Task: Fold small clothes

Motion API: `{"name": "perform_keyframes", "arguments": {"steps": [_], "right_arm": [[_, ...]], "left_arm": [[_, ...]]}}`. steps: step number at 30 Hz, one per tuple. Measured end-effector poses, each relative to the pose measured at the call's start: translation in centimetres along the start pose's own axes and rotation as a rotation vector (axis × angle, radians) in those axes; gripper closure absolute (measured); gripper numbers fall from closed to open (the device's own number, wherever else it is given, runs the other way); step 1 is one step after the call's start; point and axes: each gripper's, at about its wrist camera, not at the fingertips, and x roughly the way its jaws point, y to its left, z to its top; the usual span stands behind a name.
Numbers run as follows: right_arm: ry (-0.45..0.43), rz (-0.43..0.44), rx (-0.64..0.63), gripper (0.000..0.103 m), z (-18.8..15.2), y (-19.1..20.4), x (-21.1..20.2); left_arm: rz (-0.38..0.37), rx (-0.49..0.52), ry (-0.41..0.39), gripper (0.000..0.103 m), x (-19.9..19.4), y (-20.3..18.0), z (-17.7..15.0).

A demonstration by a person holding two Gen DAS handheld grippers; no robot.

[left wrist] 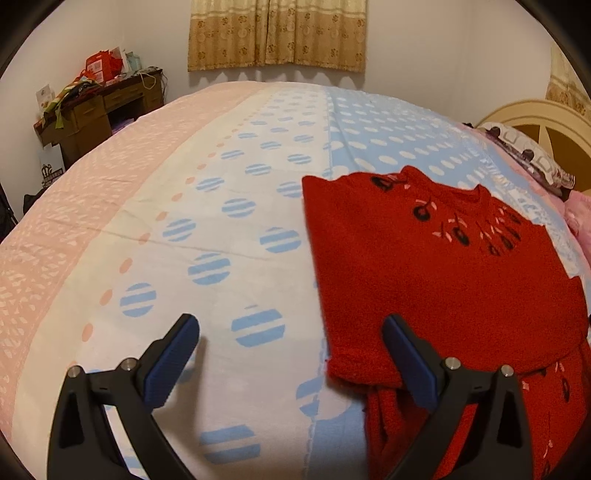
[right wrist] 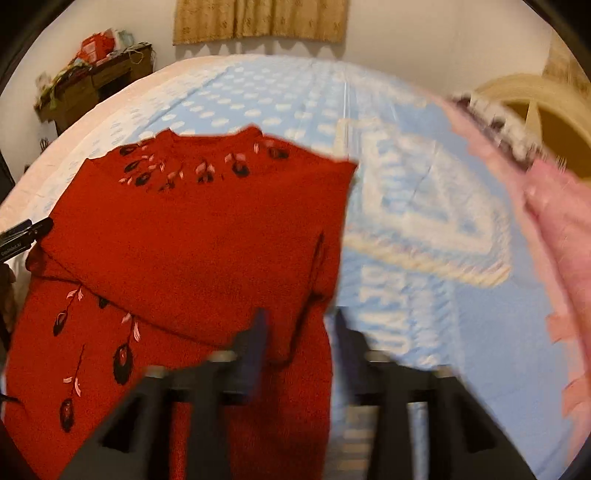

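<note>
A bedspread (left wrist: pixel 229 206) patterned in pink, white and blue covered the bed. On it lay the red sweater (left wrist: pixel 443 280), partly folded, with dark embroidered flowers. The left gripper (left wrist: pixel 291 328) hovered with jaws spread wide at the sweater's left edge. The right gripper (right wrist: pixel 299 325), blurred, stood open astride its right edge.

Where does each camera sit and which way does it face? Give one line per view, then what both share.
Left wrist: rides behind the left tongs, which are open over the bedspread, facing the curtain, with the red sweater to the right.
Right wrist: blurred, behind the right tongs, which straddle the sweater's right edge.
Shared: sweater, bedspread, curtain, desk, headboard.
</note>
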Motion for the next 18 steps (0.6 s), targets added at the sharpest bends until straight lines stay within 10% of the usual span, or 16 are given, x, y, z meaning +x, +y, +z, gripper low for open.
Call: {"name": "perform_keyframes", "arguments": {"steps": [7, 18], "right_arm": [[0.020, 0.208, -0.018, 0.038, 3.0, 3.2, 2.8], [0.081, 0.200, 0.061, 0.040, 2.2, 0.6, 5.7]], "left_arm": [[0.019, 0.020, 0.009, 0.000, 0.2, -0.4, 0.0], [0.012, 0.024, 0.018, 0.000, 0.3, -0.5, -0.1]]}}
